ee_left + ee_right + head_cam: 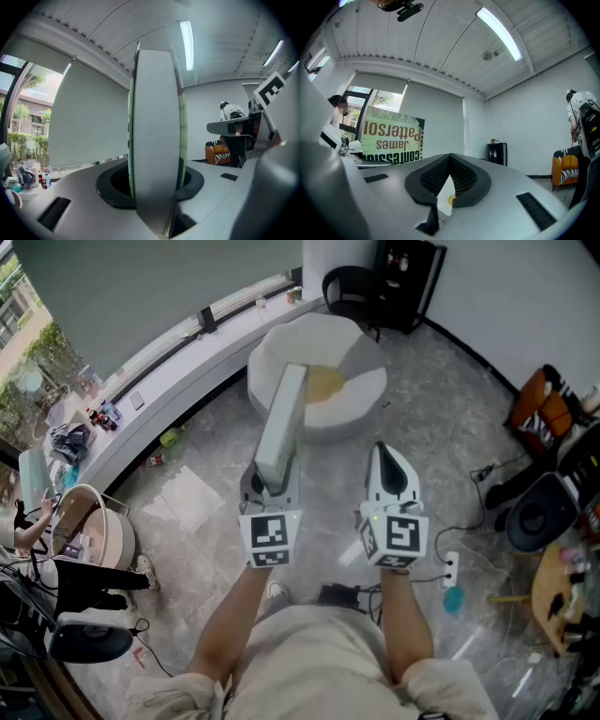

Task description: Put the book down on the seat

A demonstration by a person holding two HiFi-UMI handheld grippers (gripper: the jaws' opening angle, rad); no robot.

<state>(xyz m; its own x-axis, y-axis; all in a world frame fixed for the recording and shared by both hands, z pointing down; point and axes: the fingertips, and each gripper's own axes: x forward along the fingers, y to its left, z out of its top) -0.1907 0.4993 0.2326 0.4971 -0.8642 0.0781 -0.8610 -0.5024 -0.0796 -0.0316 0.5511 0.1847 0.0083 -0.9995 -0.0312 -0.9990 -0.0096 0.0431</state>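
My left gripper is shut on a thick book, which stands on end with its pale page edge toward me. In the left gripper view the book fills the gap between the jaws. It hovers in front of the seat, a round white pouf with a yellowish patch, and does not touch it. To the right my right gripper is shut and holds nothing. In the right gripper view the book's green cover shows upside down at the left, beyond the closed pads.
A curved window ledge with small bottles runs along the left. A black chair and a black cabinet stand behind the seat. Cables and a power strip lie on the floor at the right, near an orange striped chair.
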